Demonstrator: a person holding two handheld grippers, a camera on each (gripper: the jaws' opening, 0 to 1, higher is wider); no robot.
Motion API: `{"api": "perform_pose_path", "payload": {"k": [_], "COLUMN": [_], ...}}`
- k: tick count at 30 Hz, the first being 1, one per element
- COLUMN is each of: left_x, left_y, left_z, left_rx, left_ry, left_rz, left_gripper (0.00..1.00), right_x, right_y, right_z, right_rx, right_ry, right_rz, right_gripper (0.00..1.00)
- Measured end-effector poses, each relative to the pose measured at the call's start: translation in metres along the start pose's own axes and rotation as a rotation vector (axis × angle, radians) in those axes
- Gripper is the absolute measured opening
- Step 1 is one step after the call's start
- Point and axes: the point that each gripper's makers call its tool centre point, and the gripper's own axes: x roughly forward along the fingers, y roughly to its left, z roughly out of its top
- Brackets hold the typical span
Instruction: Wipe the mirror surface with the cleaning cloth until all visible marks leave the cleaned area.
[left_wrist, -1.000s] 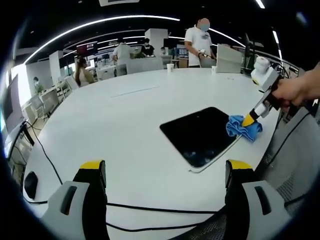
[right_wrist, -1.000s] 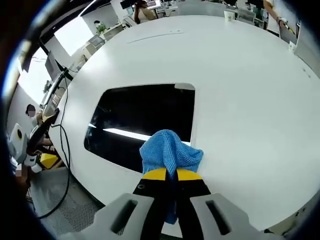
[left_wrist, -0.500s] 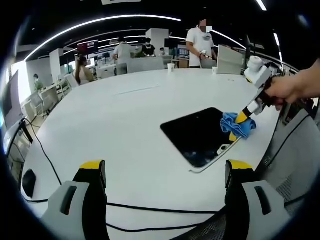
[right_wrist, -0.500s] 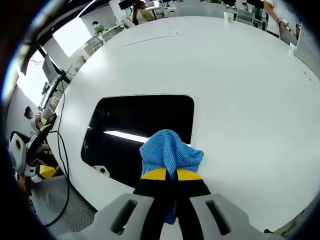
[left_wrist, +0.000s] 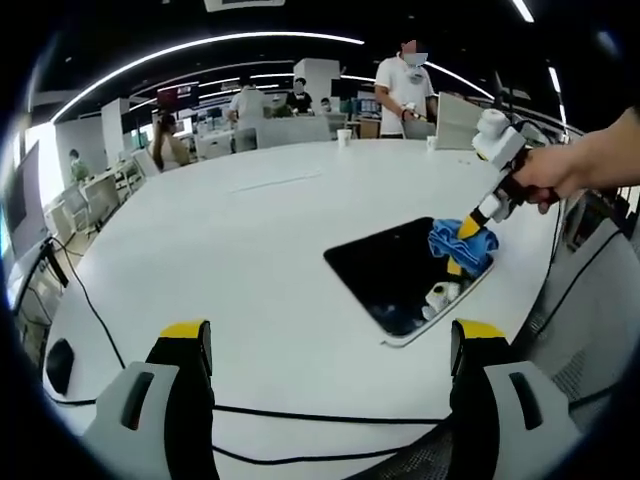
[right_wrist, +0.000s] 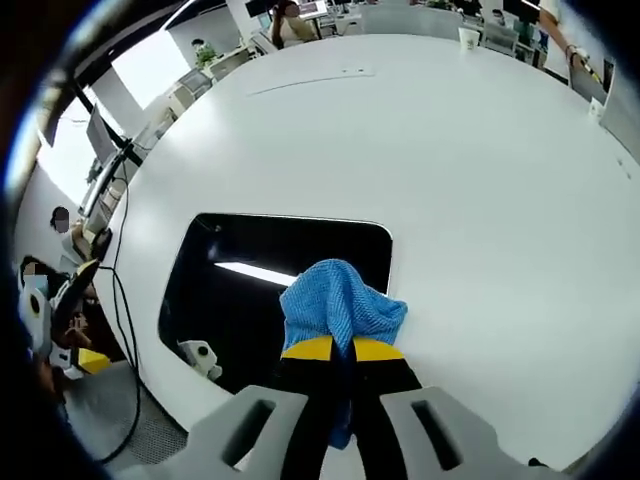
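So the wiping is under way but looks far from finished. The right gripper has its jaws closed tight on the blue cloth, and the bunched cloth sits over the near right edge of the mirror, which lies flat on the white table. In the left gripper view the cloth rests on the far right part of the mirror, held by the right gripper in a hand. Whether the cloth presses on the glass or only hangs just above it I cannot tell. The dark glass shows pale smudges towards its near end, so most of the surface seems left to clean. The left gripper has its jaws wide apart with nothing between them, well short of the mirror. Mirror and cloth both show clearly in each view
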Motion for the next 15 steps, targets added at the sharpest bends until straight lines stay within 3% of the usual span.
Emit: {"api": "perform_pose_path", "payload": {"k": [15], "left_x": [0.002], "left_y": [0.004], "left_z": [-0.003], "left_rx": [-0.018], "left_ry": [0.002], "left_rz": [0.009], "left_gripper": [0.99], "right_x": [0.012], "right_y": [-0.011], "right_z": [0.03], "right_rx": [0.003], "right_ry": [-0.006], "right_rz": [-0.011], "right_gripper": [0.0]}}
